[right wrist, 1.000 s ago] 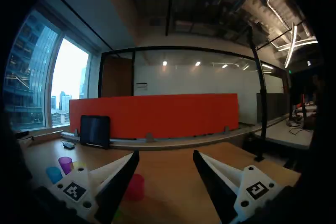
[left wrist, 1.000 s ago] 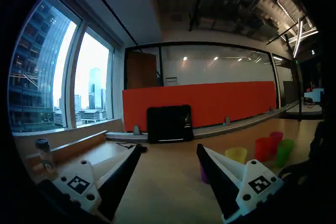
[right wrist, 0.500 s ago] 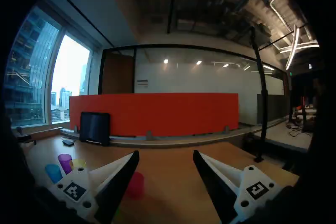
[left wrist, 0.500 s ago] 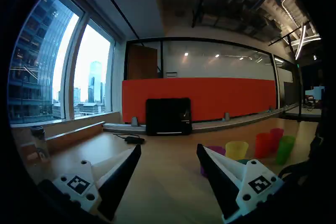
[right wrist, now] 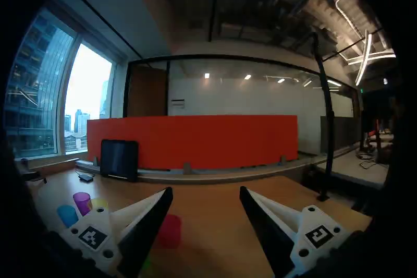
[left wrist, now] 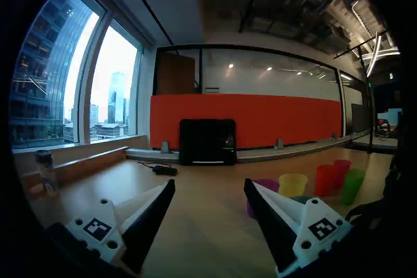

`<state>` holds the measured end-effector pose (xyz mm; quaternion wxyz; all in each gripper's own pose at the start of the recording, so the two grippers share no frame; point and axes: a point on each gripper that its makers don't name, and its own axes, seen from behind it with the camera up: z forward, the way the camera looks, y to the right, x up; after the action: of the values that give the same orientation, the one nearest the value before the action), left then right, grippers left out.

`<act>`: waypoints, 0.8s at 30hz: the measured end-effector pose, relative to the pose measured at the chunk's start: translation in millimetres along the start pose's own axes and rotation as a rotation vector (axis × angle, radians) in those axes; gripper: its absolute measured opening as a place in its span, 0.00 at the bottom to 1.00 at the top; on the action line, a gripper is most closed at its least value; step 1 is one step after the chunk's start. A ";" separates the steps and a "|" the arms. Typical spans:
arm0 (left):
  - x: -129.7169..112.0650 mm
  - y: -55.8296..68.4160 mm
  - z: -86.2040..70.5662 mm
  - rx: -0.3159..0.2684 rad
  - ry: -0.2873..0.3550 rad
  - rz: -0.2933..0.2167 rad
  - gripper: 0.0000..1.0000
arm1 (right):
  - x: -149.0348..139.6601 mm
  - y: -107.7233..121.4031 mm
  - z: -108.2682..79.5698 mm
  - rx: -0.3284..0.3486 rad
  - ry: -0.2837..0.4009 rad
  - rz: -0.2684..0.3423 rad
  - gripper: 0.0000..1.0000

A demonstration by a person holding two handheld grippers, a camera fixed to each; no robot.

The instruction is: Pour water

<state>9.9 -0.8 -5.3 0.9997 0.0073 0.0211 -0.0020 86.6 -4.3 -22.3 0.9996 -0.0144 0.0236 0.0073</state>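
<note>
Cups, left gripper view: we see a purple cup [left wrist: 262, 188] partly behind the gripper's right-hand finger and a yellow cup [left wrist: 292, 184] just beside it. Farther right stand a red cup [left wrist: 325, 179], a magenta cup [left wrist: 343, 167] behind it and a green cup [left wrist: 353, 185] at the end. A teal cup [left wrist: 301, 200] peeps over the finger (only its rim shows).
Cups, right gripper view: we find a blue cup [right wrist: 67, 215], the purple cup [right wrist: 81, 203] and the yellow cup [right wrist: 98, 203] close together, low on the left. A pink cup [right wrist: 170, 230] is half hidden behind the left-hand finger.
Bottle: a small clear bottle [left wrist: 46, 172] with a dark cap stands at the far left near the window ledge, well apart from the cups.
Left gripper [left wrist: 209, 188]: released, fingers spread wide above the table, nothing between them.
Right gripper [right wrist: 206, 194]: we read it as released too, gaping over bare wood and touching no cup.
Table: a wooden table [left wrist: 208, 236] carries everything.
Behind: a black screen [left wrist: 207, 141] stands upright against an orange partition [left wrist: 281, 120]. A small dark device [left wrist: 164, 170] with a cable lies just in front of the screen, to its left.
Window: a tall window [left wrist: 107, 95] on the left shows city towers.
</note>
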 end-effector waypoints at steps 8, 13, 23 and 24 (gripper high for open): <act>-5.1 -0.5 2.3 -0.003 -0.019 0.001 0.98 | 0.8 -0.7 -0.3 0.000 0.003 -0.004 0.99; -8.1 0.0 3.5 -0.005 -0.033 0.002 0.98 | 0.9 0.3 -1.3 -0.002 0.003 -0.006 0.99; -10.4 1.3 4.8 -0.012 -0.039 0.003 0.99 | -0.6 2.0 -3.4 -0.001 0.003 -0.005 0.99; -10.5 1.4 4.8 -0.013 -0.040 0.003 0.98 | -1.1 2.1 -3.3 0.000 0.002 -0.007 0.99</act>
<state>-0.3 0.5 0.0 1.0000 0.0008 0.0011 -0.0003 85.3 -2.3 -25.5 0.9996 -0.0145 0.0248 0.0036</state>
